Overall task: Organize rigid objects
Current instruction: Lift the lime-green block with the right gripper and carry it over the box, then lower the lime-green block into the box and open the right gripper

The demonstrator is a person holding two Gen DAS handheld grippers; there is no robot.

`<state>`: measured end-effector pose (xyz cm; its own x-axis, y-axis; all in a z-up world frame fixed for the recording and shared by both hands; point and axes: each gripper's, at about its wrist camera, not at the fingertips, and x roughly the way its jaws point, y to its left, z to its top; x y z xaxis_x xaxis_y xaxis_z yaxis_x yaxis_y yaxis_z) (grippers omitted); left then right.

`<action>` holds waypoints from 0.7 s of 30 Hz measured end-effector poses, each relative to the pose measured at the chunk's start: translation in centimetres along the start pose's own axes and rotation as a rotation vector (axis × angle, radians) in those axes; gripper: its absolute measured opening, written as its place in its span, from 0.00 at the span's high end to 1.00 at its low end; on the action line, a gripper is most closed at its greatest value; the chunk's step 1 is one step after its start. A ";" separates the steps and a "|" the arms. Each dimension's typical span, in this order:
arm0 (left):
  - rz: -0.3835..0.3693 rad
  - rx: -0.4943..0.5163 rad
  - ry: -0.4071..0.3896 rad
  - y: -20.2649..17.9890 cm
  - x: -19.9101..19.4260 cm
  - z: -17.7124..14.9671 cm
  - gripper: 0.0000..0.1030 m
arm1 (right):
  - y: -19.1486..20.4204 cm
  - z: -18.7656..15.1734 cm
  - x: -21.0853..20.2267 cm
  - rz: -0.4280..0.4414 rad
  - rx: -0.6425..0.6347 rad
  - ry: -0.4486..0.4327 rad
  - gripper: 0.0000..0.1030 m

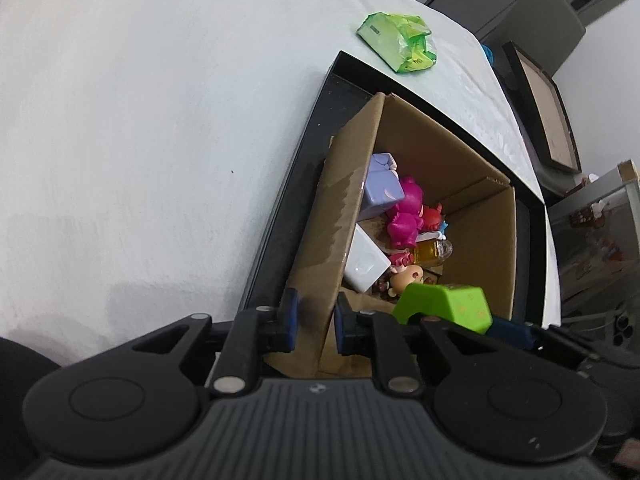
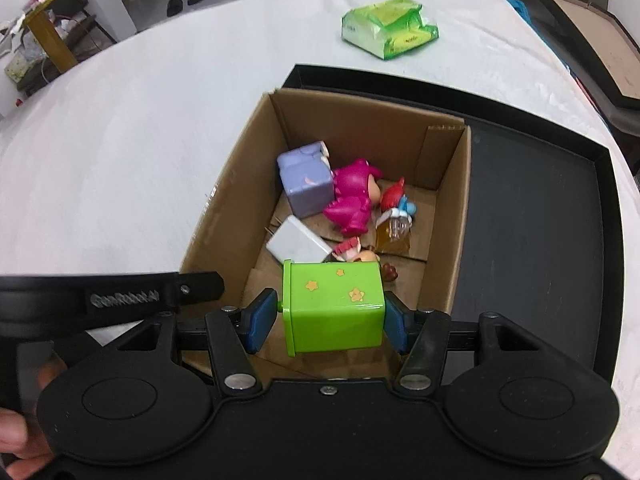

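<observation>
An open cardboard box (image 2: 444, 216) (image 1: 332, 216) stands in a black tray (image 2: 532, 216) (image 1: 280, 216). Inside lie a purple cube (image 2: 306, 184) (image 1: 380, 190), a magenta figure (image 2: 352, 200) (image 1: 406, 216), a white block (image 2: 294, 242) (image 1: 366, 266), an amber bottle (image 2: 394, 232) and small figures. My right gripper (image 2: 330, 320) is shut on a green box with stars (image 2: 334, 306), held over the box's near end; it shows in the left wrist view (image 1: 444, 306). My left gripper (image 1: 316, 326) has its blue pads on either side of the box's near wall, pinching it.
A green plastic packet (image 2: 386, 28) (image 1: 400, 42) lies on the white tablecloth (image 2: 140, 140) beyond the tray. A framed board (image 2: 596, 44) leans at the far right. Furniture and slippers stand off the table at the back left.
</observation>
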<state>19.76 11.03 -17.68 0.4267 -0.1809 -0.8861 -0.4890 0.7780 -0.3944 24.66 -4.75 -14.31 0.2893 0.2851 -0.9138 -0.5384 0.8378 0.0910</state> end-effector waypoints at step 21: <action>-0.014 -0.008 0.003 0.1 -0.2 0.1 0.83 | 1.2 -0.9 2.8 -0.008 -0.034 0.022 0.46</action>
<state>19.65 11.22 -17.55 0.4315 -0.1931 -0.8812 -0.4896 0.7704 -0.4085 24.09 -3.35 -17.11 0.2763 0.2676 -0.9231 -0.5627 0.8237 0.0703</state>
